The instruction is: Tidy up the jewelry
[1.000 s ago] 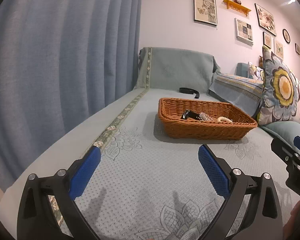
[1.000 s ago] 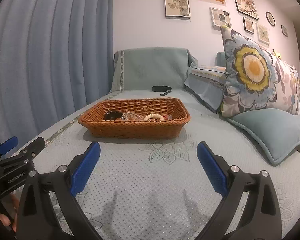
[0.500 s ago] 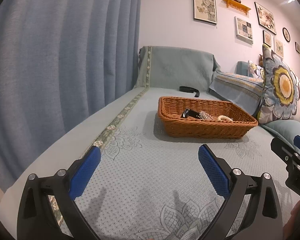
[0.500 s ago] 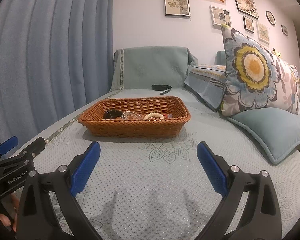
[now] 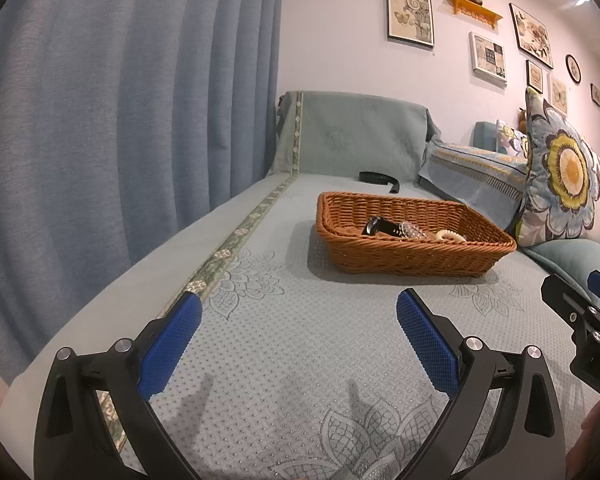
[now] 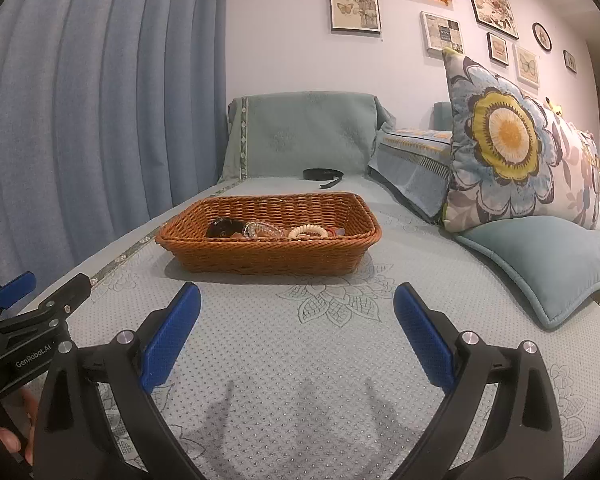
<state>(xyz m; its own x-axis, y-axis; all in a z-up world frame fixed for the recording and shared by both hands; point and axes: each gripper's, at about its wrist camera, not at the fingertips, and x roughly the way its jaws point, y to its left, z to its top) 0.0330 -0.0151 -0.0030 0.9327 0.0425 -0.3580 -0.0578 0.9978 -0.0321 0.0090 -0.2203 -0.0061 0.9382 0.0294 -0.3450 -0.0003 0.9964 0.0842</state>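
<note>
**Claws Spread, Jewelry in Basket**

Presently spread wide and holding nothing: left claw (image 5: 298,312), low over the sofa seat cover (image 5: 284,344), blue pads (image 5: 168,344) well apart. Bordered on the far left by a blue curtain (image 5: 120,120).

Ahead and slightly right of the left claw: wicker basket (image 5: 412,256), resting flat on the seat cover, well apart from the fingertips. Inside, left to right: dark glossy bracelet (image 5: 382,227), clear crystal bracelet (image 5: 412,232), cream beaded bracelet (image 5: 450,236), all lying close together near the basket's front wall. Exact contact between pieces not discernible.

Beyond the basket, near the sofa armrest: black strap (image 5: 378,178), lying on the seat cover outside the basket.

Likewise spread wide and holding nothing: right claw (image 6: 296,308), low over the seat cover, basket (image 6: 268,256) ahead and slightly left. Same three pieces visible inside: dark bracelet (image 6: 224,227), crystal bracelet (image 6: 262,230), cream bracelet (image 6: 308,232).

Right of the basket: plain teal cushion (image 6: 540,256) lying on the seat, floral pillow (image 6: 508,136) propped upright behind it.
</note>
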